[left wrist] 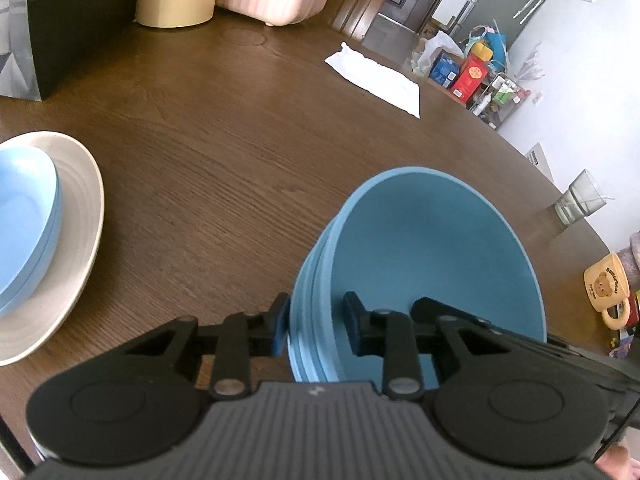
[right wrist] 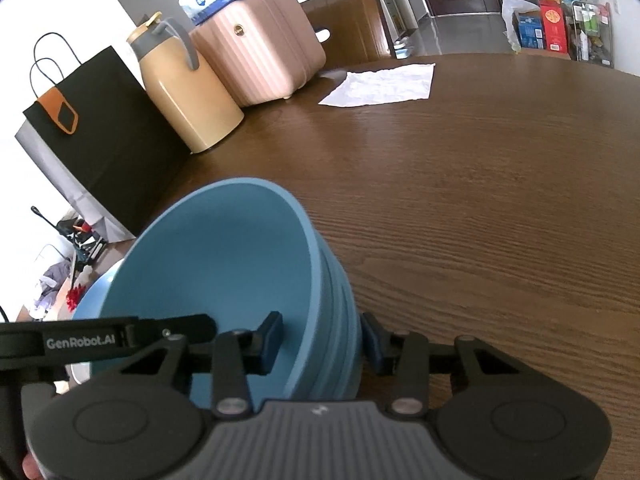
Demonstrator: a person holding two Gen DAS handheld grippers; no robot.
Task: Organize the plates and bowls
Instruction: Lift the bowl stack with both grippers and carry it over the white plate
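Gripping stacked teal plastic bowls [left wrist: 436, 252] at opposite rims: left gripper [left wrist: 316, 326] and right gripper [right wrist: 320, 340] each straddling the wall (contact unclear); lifting evenly advised, toward white plate [left wrist: 80, 240] leftward.

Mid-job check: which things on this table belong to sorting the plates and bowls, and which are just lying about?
Part of the job:
- stack of dark blue bowls, its wall between the fingers of the left gripper and right gripper
- light blue bowls
- white plate under them

Lying about:
- white cloth
- bear mug
- glass
- yellow jug
- pink case
- black bag
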